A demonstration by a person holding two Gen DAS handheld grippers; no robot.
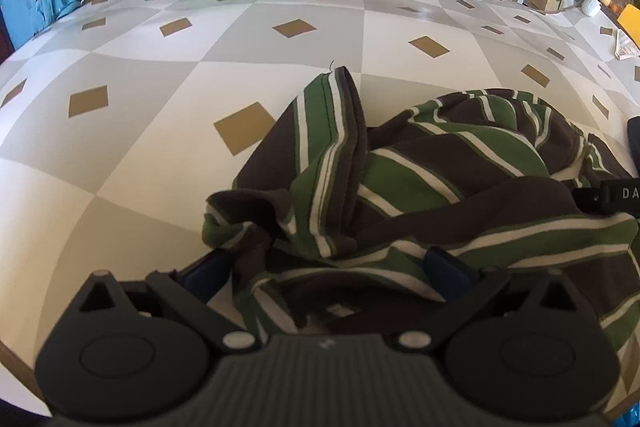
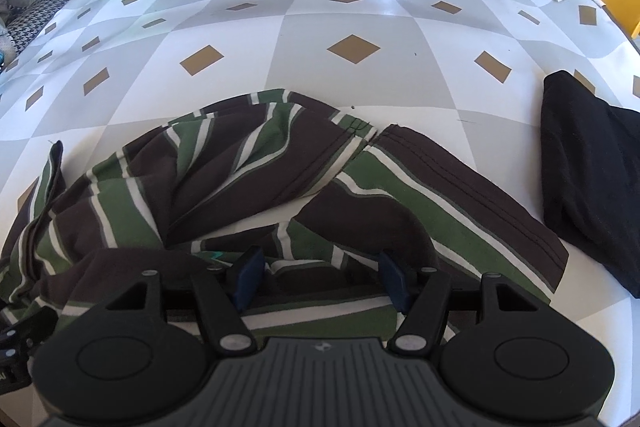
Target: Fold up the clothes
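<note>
Right tool (image 2: pixel 322 281) spread over crumpled striped shirt (image 2: pixel 248 183), black garment (image 2: pixel 592 171) beside.

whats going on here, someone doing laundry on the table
A person is working on a crumpled green, brown and white striped garment with a hand-held gripper in each hand, on a table covered by a checked cloth with tan diamonds. The left hand-held gripper and the right hand-held gripper both stand open over the near edge of the bunched fabric. The garment is not yet folded or spread flat. A dark folded item lies to its right.
</note>
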